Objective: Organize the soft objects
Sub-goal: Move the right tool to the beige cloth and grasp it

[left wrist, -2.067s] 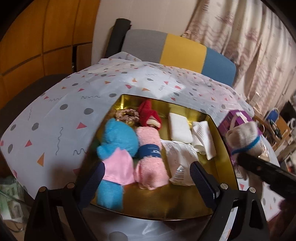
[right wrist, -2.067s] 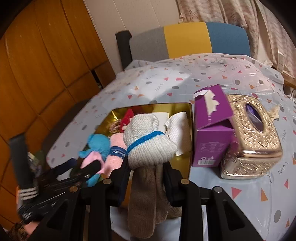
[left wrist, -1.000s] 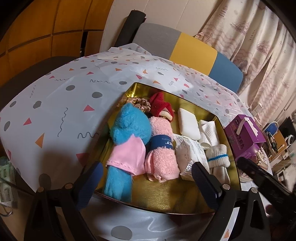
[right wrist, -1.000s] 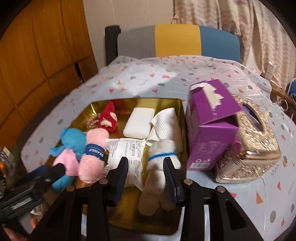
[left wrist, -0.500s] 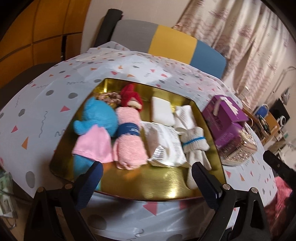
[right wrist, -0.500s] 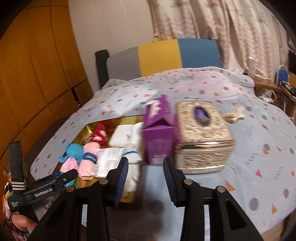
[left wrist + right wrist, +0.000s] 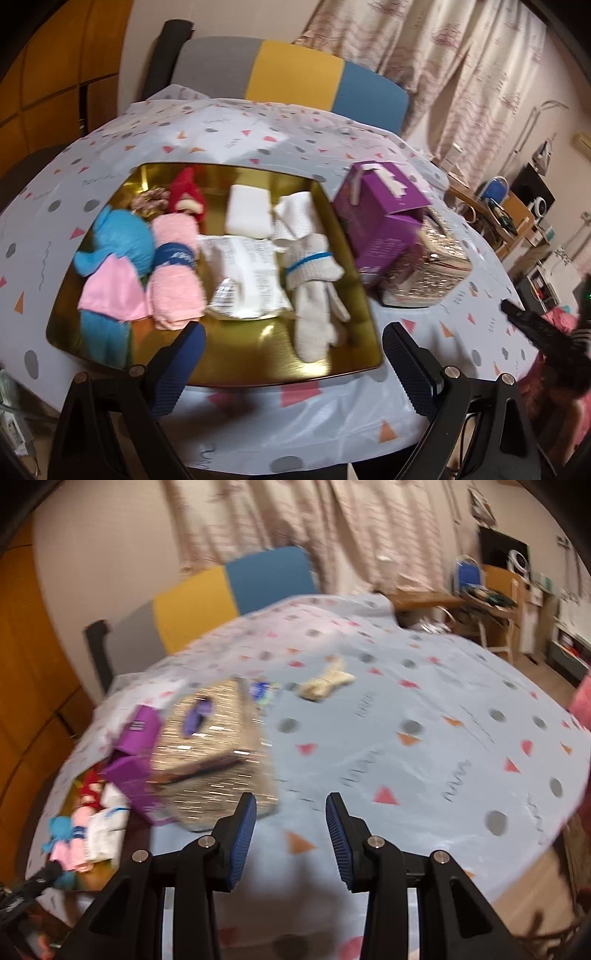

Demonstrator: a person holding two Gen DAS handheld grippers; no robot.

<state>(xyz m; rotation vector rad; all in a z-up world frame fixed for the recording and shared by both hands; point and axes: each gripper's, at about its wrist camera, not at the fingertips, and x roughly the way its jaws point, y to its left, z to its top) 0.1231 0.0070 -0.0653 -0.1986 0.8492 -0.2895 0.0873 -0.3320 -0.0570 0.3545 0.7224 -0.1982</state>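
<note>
A gold tray (image 7: 343, 362) holds a blue and pink plush (image 7: 118, 254), a rolled pink towel (image 7: 175, 269), a red doll (image 7: 186, 197), a white packet (image 7: 245, 280), a white pad (image 7: 249, 210), a white cloth (image 7: 295, 218) and a beige sock with a blue stripe (image 7: 314, 291). My left gripper (image 7: 291, 365) is open and empty, just before the tray's near edge. My right gripper (image 7: 290, 830) is open and empty above the tablecloth, right of the tray (image 7: 99, 877). A small beige soft object (image 7: 327, 683) lies far across the table.
A purple tissue box (image 7: 384, 221) and a gold glitter tissue box (image 7: 424, 273) stand right of the tray. The gold box (image 7: 214, 753) is just left of my right gripper. A grey, yellow and blue chair (image 7: 291, 77) stands behind the table.
My right gripper let go of the beige sock in the tray, then swung right over the table. My left gripper stayed open and shifted right along the tray's near edge.
</note>
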